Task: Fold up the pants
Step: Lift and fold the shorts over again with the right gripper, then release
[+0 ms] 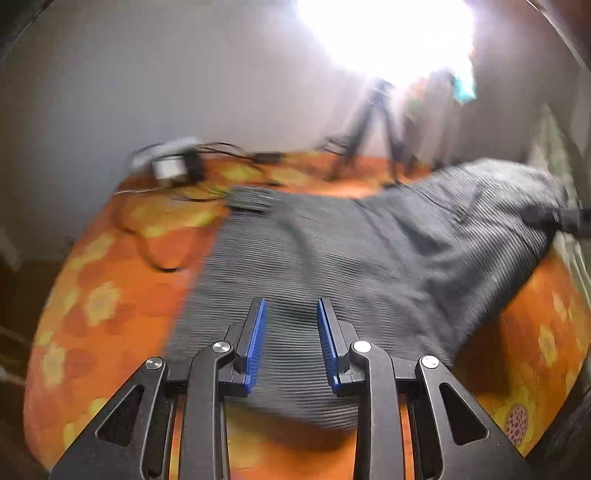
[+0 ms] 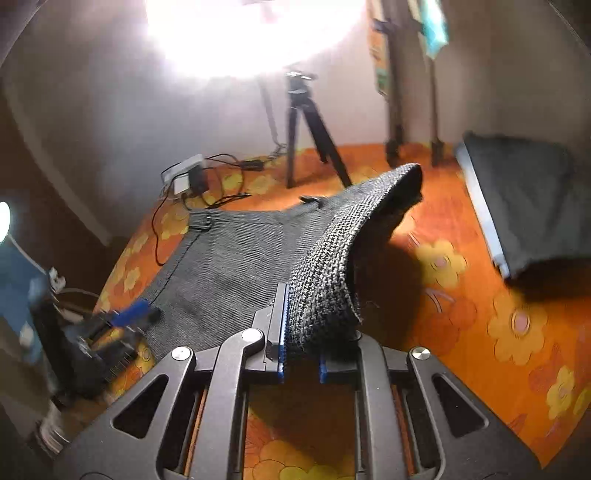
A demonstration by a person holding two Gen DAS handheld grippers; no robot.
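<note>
Blue pads line the left gripper [image 1: 291, 306], whose jaws stand apart with grey fabric visible between and below them; the pads do not press on it in the left wrist view, and whether any cloth is caught lower down cannot be told. Under it the pants [image 1: 332, 251] spread across an orange bedspread [image 1: 103, 295] printed with yellow flowers. The ribbed grey cloth runs from the near edge toward the far side, and its right part rises in a hump toward the right gripper [image 1: 554, 218], seen dark and blurred at the frame's right edge.

From the right wrist view, the right gripper [image 2: 314, 325] is clenched on a fold of the pants [image 2: 229, 266]: coarse grey weave bunches between its blue pads and arches up and away from the jaws, lifted off the bedspread [image 2: 480, 314]. The rest of the garment lies flat to the left, reaching to the left gripper [image 2: 133, 314], whose blue pad shows at the cloth's left edge.

At the far side of the bed stands a black tripod [image 2: 306, 125], with a white adapter and black cables [image 2: 188, 177] to its left. A dark folded cloth [image 2: 524, 199] lies apart on the right. A bright light [image 2: 251, 33] glares above.
</note>
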